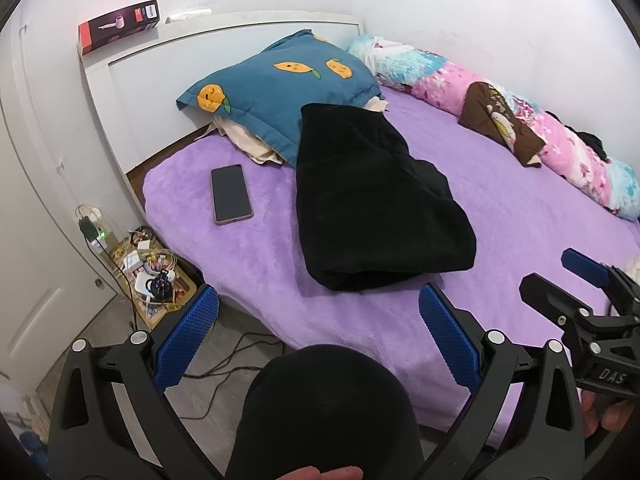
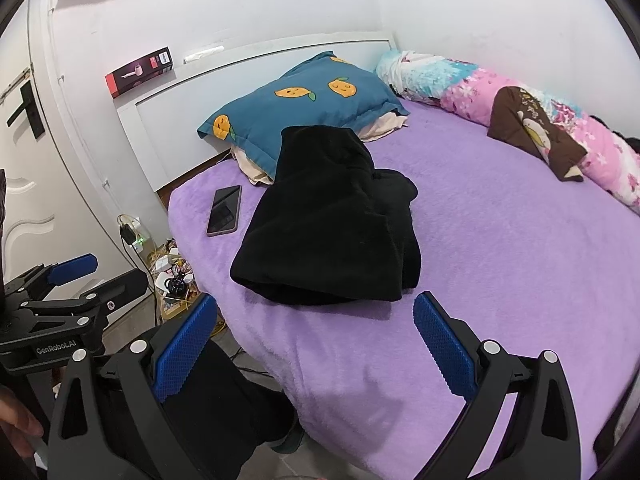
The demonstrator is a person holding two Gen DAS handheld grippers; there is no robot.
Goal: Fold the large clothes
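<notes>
A black garment (image 1: 368,200) lies folded in a thick stack on the purple bed cover (image 1: 520,208), its far end against the blue pillow; it also shows in the right wrist view (image 2: 332,224). My left gripper (image 1: 320,336) is open and empty, held above the near edge of the bed, short of the garment. My right gripper (image 2: 316,336) is open and empty too, held back from the garment's near edge. The right gripper (image 1: 560,284) shows at the right in the left wrist view, the left gripper (image 2: 88,276) at the left in the right wrist view.
A phone (image 1: 231,194) lies face up on the bed left of the garment. A blue pillow (image 1: 280,84) with orange fruit leans on the headboard. A rolled pink floral quilt (image 1: 560,136) lies along the wall. Chargers and cables (image 1: 148,268) clutter the floor at the left.
</notes>
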